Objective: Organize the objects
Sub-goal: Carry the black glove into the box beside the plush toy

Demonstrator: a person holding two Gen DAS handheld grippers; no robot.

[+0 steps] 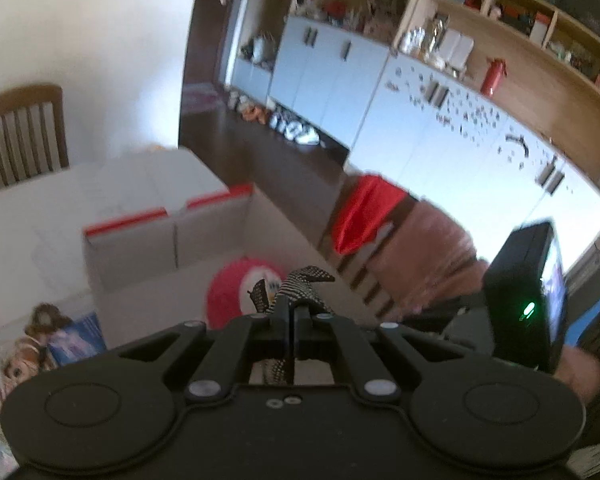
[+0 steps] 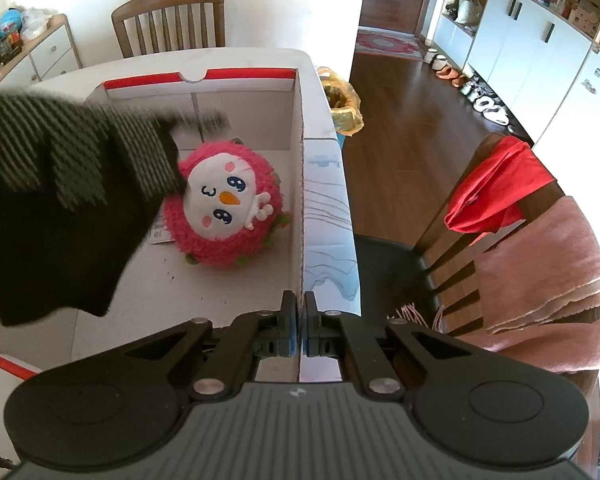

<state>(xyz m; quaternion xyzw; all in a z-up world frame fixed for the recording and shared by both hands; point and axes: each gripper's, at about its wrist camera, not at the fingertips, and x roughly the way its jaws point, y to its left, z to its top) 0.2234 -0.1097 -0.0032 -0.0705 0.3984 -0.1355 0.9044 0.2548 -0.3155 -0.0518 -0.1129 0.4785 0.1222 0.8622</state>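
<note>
A black glove with grey striped fingers [image 2: 60, 208] hangs over the left part of an open white cardboard box [image 2: 300, 184] with red-edged flaps. The left gripper [image 1: 291, 312] has its jaws clamped on the glove's fabric, a fold poking out past the tips. On the box floor lies a round pink plush toy [image 2: 224, 208] with a white face and orange beak. The right gripper [image 2: 299, 320] hovers at the box's right wall, jaws together, nothing between them. The box stands on a white table [image 2: 324, 120]. To the right, a wooden chair [image 2: 460, 240] carries a red cloth [image 2: 496, 184] and a pink blanket [image 2: 540, 276]
</note>
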